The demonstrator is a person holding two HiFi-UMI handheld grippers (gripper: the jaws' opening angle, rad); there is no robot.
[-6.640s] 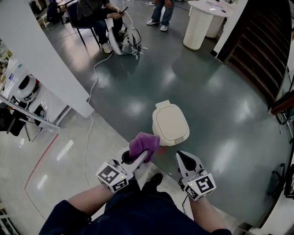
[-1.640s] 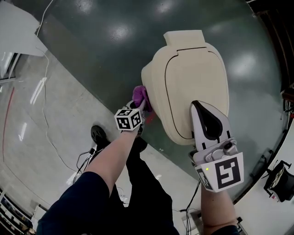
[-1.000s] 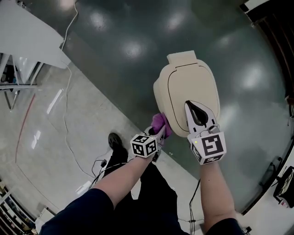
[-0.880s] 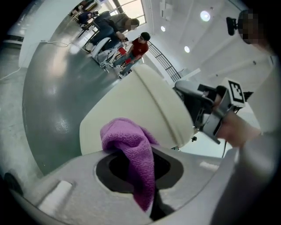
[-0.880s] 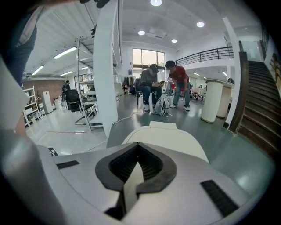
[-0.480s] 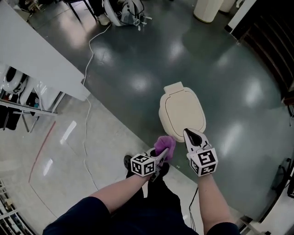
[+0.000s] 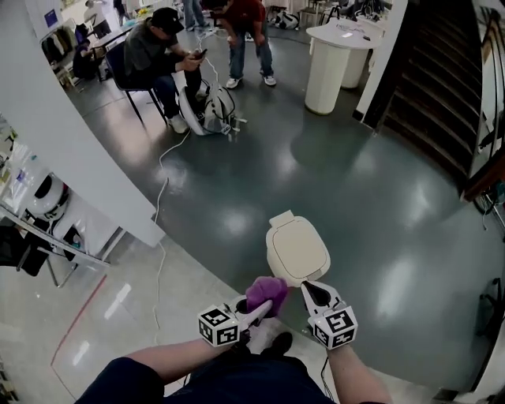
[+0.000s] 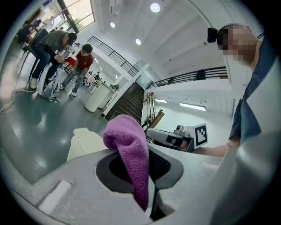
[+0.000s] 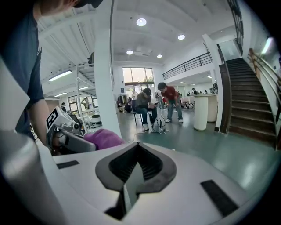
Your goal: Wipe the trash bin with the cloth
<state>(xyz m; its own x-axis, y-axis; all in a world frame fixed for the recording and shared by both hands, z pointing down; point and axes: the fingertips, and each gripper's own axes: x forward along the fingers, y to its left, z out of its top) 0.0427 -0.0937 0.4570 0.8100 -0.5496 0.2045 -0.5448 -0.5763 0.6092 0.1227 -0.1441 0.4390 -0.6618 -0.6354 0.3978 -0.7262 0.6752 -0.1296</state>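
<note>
The cream trash bin [image 7: 296,248] stands on the dark green floor with its lid down, just ahead of both grippers. My left gripper [image 7: 259,310] is shut on a purple cloth [image 7: 267,293], held up in front of the bin's near side and apart from it. In the left gripper view the cloth [image 8: 130,151] bulges out above the jaws, with the bin [image 8: 85,143] behind it. My right gripper [image 7: 310,289] hovers beside the cloth, shut with nothing in it. From the right gripper view the cloth [image 9: 103,138] lies to the left.
A seated person [image 7: 158,51] and a standing person [image 7: 246,24] are at the far end, with a backpack [image 7: 215,106] on the floor. A white cable [image 7: 161,201] trails along the floor. White pedestal [image 7: 330,71] at back, stairs [image 7: 442,87] on the right, a white wall [image 7: 67,138] on the left.
The head view has risen and now takes in the whole room. Both grippers have drawn back from the bin toward my body; the cloth no longer touches the bin's side.
</note>
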